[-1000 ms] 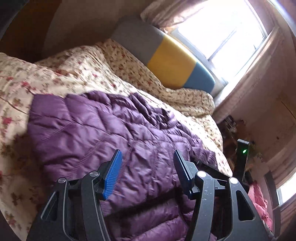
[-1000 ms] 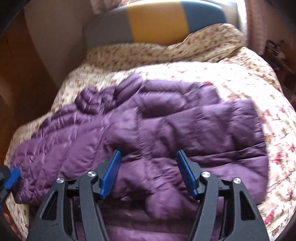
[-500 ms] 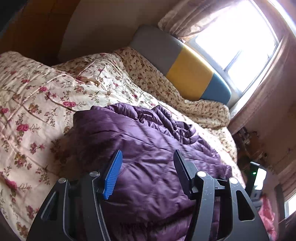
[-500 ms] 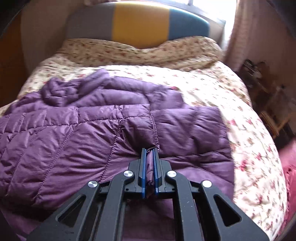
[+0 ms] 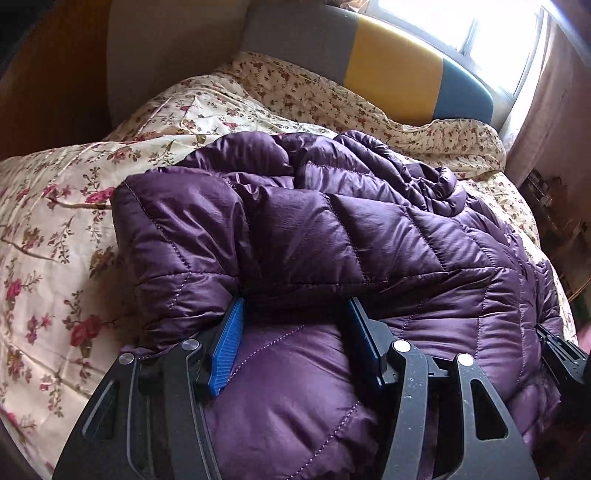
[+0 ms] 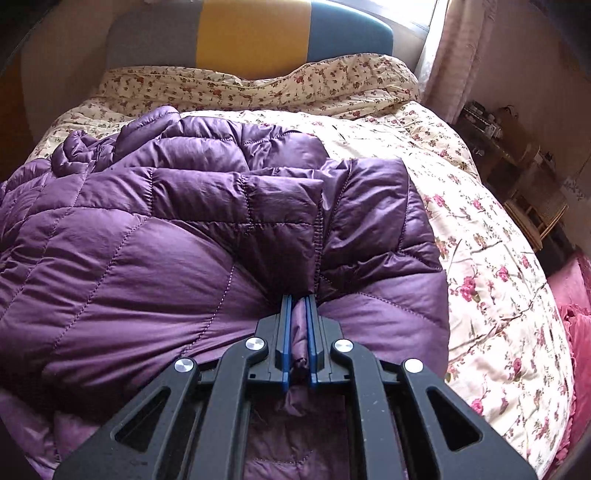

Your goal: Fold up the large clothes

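One purple quilted puffer jacket (image 6: 155,258) lies rumpled on the floral quilt (image 6: 480,266); right gripper (image 6: 297,299) pinches its fabric, left gripper (image 5: 295,314) spread.

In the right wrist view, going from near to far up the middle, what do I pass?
Right tool shut on the purple jacket → floral quilt → bunched small-flowered bedding → headboard in grey, yellow and blue.

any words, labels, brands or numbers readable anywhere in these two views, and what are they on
None can be read.
Purple jacket: no tag, logo or print shows.
Floral bedspread: flower pattern only.
Striped headboard: plain colour blocks.
Cluttered shelf by the bed: items too small and blurred to read.
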Demonstrator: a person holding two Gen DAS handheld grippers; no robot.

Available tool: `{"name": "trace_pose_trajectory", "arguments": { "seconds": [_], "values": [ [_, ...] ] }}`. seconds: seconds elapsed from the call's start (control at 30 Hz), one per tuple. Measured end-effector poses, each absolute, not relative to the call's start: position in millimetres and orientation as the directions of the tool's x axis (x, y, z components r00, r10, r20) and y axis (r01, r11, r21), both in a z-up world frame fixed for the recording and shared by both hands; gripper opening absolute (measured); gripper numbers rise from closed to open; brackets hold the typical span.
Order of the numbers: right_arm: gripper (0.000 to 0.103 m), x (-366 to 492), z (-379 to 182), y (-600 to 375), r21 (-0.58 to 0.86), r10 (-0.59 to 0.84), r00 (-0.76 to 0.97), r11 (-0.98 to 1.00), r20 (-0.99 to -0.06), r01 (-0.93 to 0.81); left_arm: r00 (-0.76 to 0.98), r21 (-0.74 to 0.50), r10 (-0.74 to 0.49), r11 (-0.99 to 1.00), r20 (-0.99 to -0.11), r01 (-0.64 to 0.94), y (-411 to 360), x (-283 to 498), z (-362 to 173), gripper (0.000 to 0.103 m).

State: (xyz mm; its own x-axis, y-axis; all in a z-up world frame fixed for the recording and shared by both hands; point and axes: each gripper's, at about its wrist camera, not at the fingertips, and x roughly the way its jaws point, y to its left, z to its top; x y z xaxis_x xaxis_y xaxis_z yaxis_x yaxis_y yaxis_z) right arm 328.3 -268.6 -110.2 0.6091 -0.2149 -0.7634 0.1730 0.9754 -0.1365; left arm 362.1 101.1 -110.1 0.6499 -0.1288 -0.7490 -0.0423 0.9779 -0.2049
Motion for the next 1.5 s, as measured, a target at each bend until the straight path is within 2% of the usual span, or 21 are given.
{"name": "trace_pose_trajectory", "arguments": {
  "seconds": [0.17,0.23,0.27,0.3,0.37,0.43,0.53,0.57,0.73,0.97,1.2,1.5],
  "values": [
    [0.009,331.4,-106.9,-263.8,-0.157,-0.222,0.601,0.975,-0.768,0.16,0.645,-0.189,-0.118,0.981,-0.755,-0.041,100.3,360.6,-106.5,0.057],
    [0.01,332.7,-101.6,-262.7,-0.172,-0.23,0.6,0.973,-0.766,0.152,0.646,-0.194,-0.119,0.98,-0.754,-0.046,101.0,356.5,-98.7,0.064],
    [0.017,332.8,-97.8,-263.6,-0.175,-0.231,0.603,0.973,-0.763,0.152,0.651,-0.2,-0.12,0.979,-0.75,-0.05,99.5,354.8,-92.2,0.072],
    [0.028,330.9,-91.6,-265.5,-0.163,-0.224,0.615,0.975,-0.756,0.153,0.66,-0.2,-0.114,0.978,-0.742,-0.057,98.4,353.1,-87.1,0.074],
    [0.035,328.4,-80.5,-266.6,-0.144,-0.211,0.639,0.977,-0.74,0.157,0.684,-0.196,-0.096,0.978,-0.724,-0.071,99.6,347.8,-75.5,0.074],
    [0.038,325.8,-67.6,-262.2,-0.117,-0.181,0.672,0.983,-0.718,0.14,0.705,-0.203,-0.101,0.977,-0.702,-0.062,98.8,343.8,-63.8,0.074],
    [0.052,327.2,-51.8,-246.5,-0.065,-0.102,0.717,0.995,-0.69,0.079,0.728,-0.198,-0.107,0.979,-0.678,-0.04,91.5,342.6,-52.8,0.074],
    [0.06,329.2,-48.9,-240.4,-0.051,-0.079,0.725,0.997,-0.684,0.061,0.732,-0.193,-0.111,0.981,-0.673,-0.029,88.2,343.0,-50.2,0.074],
    [0.073,352.1,-52.8,-207.0,-0.031,0.002,0.726,0.999,-0.687,-0.032,0.722,-0.175,-0.128,0.985,-0.679,0.01,76.2,352.5,-52.8,0.074],
    [0.078,372.4,-90.2,-202.2,-0.033,0.013,0.677,0.998,-0.736,-0.054,0.667,-0.122,-0.101,0.992,-0.738,0.015,79.9,371.7,-89.4,0.075],
    [0.079,374.6,-116.8,-199.7,-0.052,0.0,0.68,0.997,-0.733,-0.057,0.669,-0.138,-0.115,0.99,-0.734,0.019,83.3,374.4,-109.0,0.077],
    [0.081,374.9,-117.5,-202.0,-0.039,0.012,0.686,0.998,-0.727,-0.059,0.673,-0.095,-0.075,0.995,-0.736,0.007,76.2,375.2,-109.8,0.078]
  ]
}}
